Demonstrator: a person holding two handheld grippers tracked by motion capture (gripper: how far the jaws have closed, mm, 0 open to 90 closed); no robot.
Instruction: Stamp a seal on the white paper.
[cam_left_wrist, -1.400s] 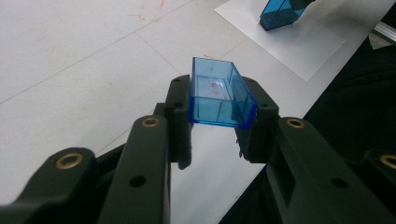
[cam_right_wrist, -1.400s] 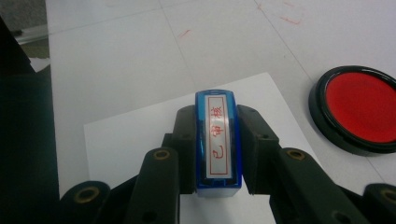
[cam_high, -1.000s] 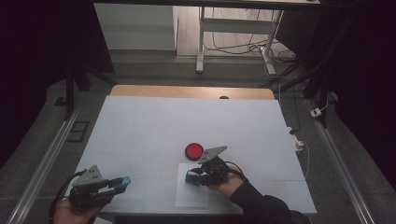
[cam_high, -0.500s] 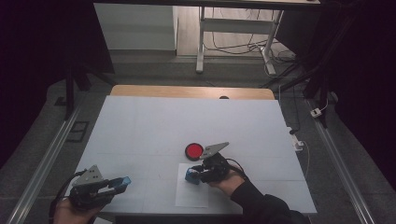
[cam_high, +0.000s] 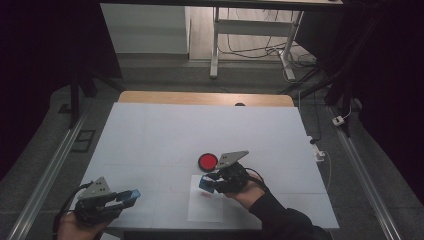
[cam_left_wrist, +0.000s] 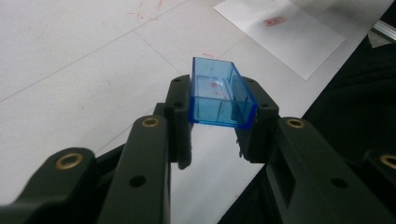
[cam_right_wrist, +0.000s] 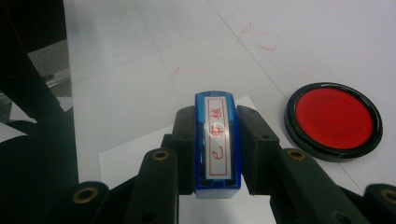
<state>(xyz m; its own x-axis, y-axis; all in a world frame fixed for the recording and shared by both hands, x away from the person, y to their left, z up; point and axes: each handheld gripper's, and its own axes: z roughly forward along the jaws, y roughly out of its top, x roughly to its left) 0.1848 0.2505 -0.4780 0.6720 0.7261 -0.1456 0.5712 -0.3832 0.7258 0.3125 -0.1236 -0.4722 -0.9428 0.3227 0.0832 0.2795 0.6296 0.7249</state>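
Note:
My right gripper (cam_high: 206, 184) (cam_right_wrist: 217, 149) is shut on a blue stamp (cam_right_wrist: 217, 140), its face with red characters turned up towards the camera. It hovers over a white sheet of paper (cam_high: 206, 206) that bears a small red stamp mark (cam_left_wrist: 274, 21). A round red ink pad (cam_high: 207, 161) (cam_right_wrist: 334, 119) lies just beyond it on the table. My left gripper (cam_high: 131, 196) (cam_left_wrist: 220, 116) is at the table's near left edge, shut on a clear blue stamp cap (cam_left_wrist: 219, 93) (cam_high: 130, 195) with its hollow side up.
The white table top (cam_high: 200, 130) stretches far beyond both grippers, with a wooden strip (cam_high: 205, 98) at its back edge. Faint red smudges (cam_right_wrist: 257, 39) mark the surface. Metal rails run along both sides, and desk legs and cables (cam_high: 260, 50) stand behind.
The right gripper with the stamp has shifted slightly over the paper, its plate tilting a little. The left gripper has stayed where it was.

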